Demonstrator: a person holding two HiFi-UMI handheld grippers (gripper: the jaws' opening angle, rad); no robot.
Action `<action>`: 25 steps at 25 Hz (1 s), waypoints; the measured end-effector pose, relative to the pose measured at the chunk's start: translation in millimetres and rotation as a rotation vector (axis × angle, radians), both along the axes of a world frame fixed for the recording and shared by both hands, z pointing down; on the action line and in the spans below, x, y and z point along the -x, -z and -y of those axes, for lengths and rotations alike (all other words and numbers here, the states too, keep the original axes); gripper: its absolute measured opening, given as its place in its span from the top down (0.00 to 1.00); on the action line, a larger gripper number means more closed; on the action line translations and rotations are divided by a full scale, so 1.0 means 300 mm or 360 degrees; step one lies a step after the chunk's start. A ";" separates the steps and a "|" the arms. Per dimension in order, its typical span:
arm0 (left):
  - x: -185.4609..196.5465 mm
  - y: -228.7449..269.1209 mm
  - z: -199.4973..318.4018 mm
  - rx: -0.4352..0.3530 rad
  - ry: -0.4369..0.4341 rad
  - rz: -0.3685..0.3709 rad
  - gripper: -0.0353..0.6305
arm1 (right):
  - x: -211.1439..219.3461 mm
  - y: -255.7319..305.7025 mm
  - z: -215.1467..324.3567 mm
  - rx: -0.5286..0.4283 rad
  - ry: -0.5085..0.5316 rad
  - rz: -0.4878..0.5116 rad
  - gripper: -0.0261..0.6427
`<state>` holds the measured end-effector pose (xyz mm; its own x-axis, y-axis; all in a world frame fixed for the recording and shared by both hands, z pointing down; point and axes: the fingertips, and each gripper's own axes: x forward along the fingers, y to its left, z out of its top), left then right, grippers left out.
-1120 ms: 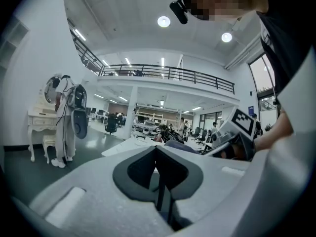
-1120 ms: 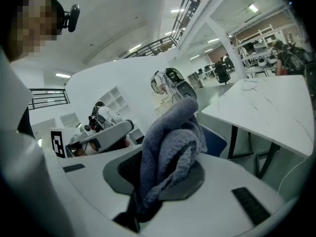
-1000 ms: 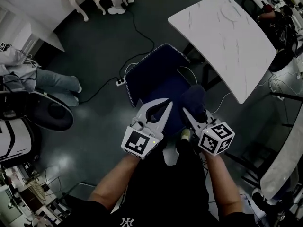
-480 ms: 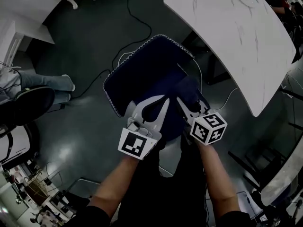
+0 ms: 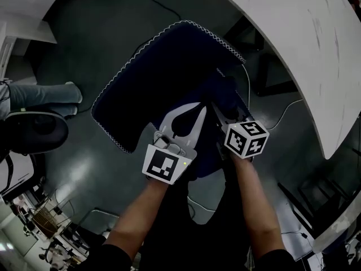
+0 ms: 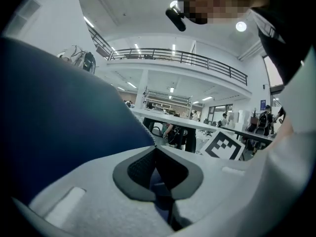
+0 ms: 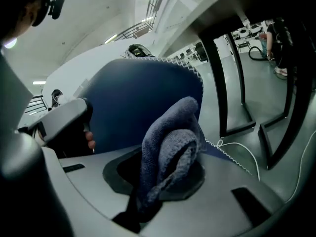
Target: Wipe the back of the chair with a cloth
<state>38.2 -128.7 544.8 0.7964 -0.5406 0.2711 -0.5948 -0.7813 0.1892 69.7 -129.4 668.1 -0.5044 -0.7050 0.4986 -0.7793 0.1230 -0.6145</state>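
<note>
right tongs [image 7: 163,179]: clamped on the bunched-up cloth [image 7: 170,132]
left tongs [image 6: 158,177]: closed together, holding nothing afaict
chair back [image 7: 138,98]: dead ahead of cloth, right tongs nearer

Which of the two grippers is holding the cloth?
The right gripper: a folded grey-blue cloth is clamped between its jaws, beside the navy chair back. The left gripper has its jaws together, with no cloth.

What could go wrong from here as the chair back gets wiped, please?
The bunched grey-blue terry cloth stands well out of the right hand-held gripper, so dragging it over the dark blue fabric chair might pull it free. The thin white cable on the floor beside the chair could snag a foot.
</note>
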 end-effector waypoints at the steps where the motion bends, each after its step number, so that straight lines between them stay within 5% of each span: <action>1: -0.002 -0.024 0.008 -0.0003 0.0004 0.0002 0.94 | 0.005 -0.039 0.010 0.0012 0.0003 0.0002 0.84; 14: -0.032 -0.192 0.100 -0.0015 0.0048 0.0006 0.94 | 0.018 -0.330 0.159 0.0134 0.0040 0.0031 0.84; 25: 0.027 -0.123 0.105 -0.0002 0.0095 -0.0005 0.94 | 0.097 -0.161 0.205 0.0010 0.0152 0.0042 0.84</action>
<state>30.1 -160.2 581.7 0.7637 -0.5875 0.2676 -0.6396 -0.7448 0.1902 40.5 -190.8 716.3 -0.5824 -0.6499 0.4883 -0.7476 0.1924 -0.6356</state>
